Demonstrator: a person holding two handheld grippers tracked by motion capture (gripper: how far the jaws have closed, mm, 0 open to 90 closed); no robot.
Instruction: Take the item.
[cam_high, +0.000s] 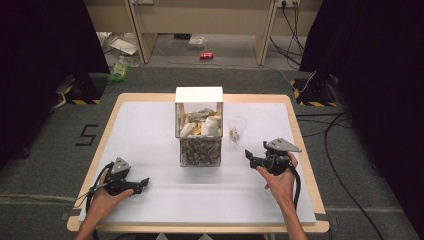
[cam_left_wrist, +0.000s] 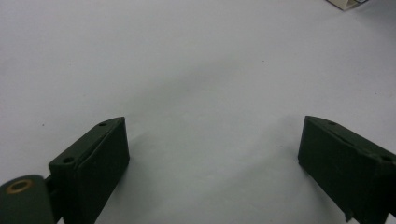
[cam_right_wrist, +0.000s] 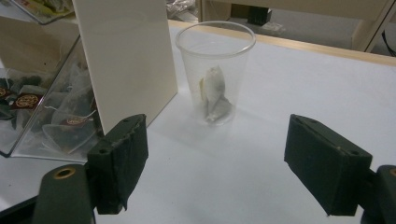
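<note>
Resting on white table sheet (cam_high: 150, 130) | left gripper (cam_high: 142, 184), right gripper (cam_high: 248, 156) both agape | grey carpet (cam_high: 40, 165)

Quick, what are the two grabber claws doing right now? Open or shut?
Left gripper: open, holding nothing, over the white table sheet.
Right gripper: open, holding nothing, facing the clear plastic cup.

We are seeing black jaws on the right gripper (cam_right_wrist: 215, 163), and ahead of them a clear cup (cam_right_wrist: 215, 70) holding a whitish tea bag (cam_right_wrist: 214, 95). Beside it, to the jaws' left, a white panel is fronting a clear box (cam_right_wrist: 46, 107) of grey sachets with dark red labels. The left gripper (cam_left_wrist: 212, 154) is showing black jaws over a plain white mat (cam_left_wrist: 187, 60).
</note>
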